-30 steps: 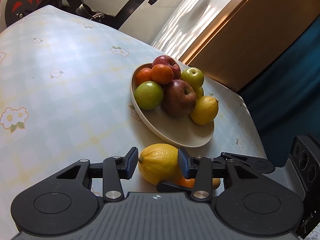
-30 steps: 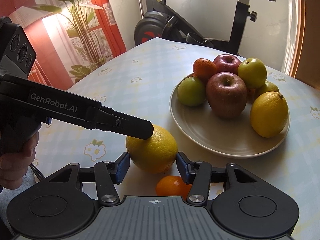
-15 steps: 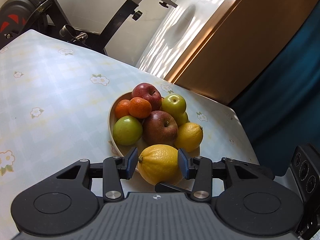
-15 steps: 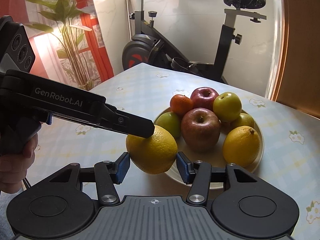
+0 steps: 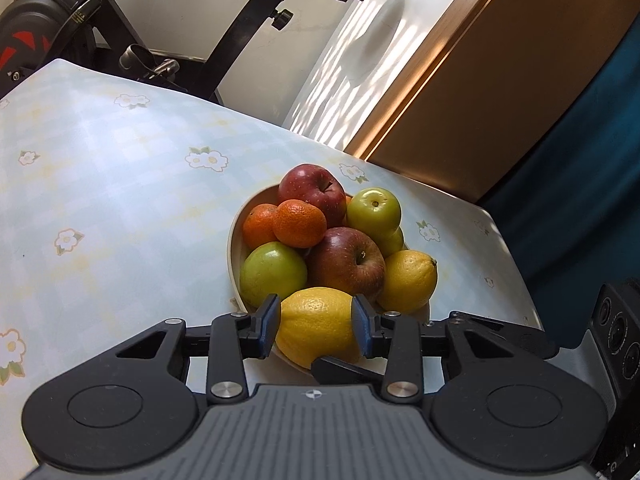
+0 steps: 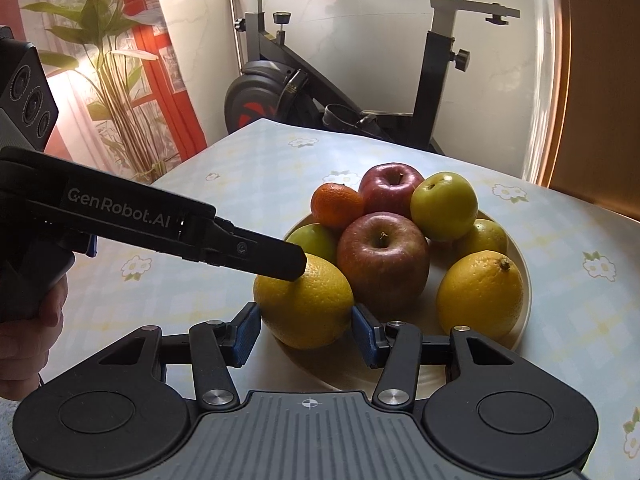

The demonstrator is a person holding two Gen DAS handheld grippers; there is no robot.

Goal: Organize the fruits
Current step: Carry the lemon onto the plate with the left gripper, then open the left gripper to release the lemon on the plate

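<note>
The lemon (image 5: 316, 326) hangs over the near rim of the plate (image 5: 234, 240), just in front of the big red apple (image 5: 346, 264) and beside the second lemon (image 5: 408, 280) that already lies in the plate. It looks firm and fairly heavy for its size, with a waxy, pebbled rind that could slide on smooth pads. Its oval shape will want to roll, so the thick middle is the place to hold it, not the tapering ends.

My left gripper (image 5: 316, 327) has just been closing, and its blue pads now press on the lemon's two flanks. My right gripper (image 6: 306, 334) clamps the same lemon across its lower half, so I carry it in both at once. From the right wrist, one left finger (image 6: 276, 258) lies across the top of the fruit.

Both grippers tip downward toward the plate, and they come in from the near side. My left hand (image 6: 28, 332) grasps its handle, well back from the plate. The pile is crowded, so I judge the free spot at the near rim safest.
</note>
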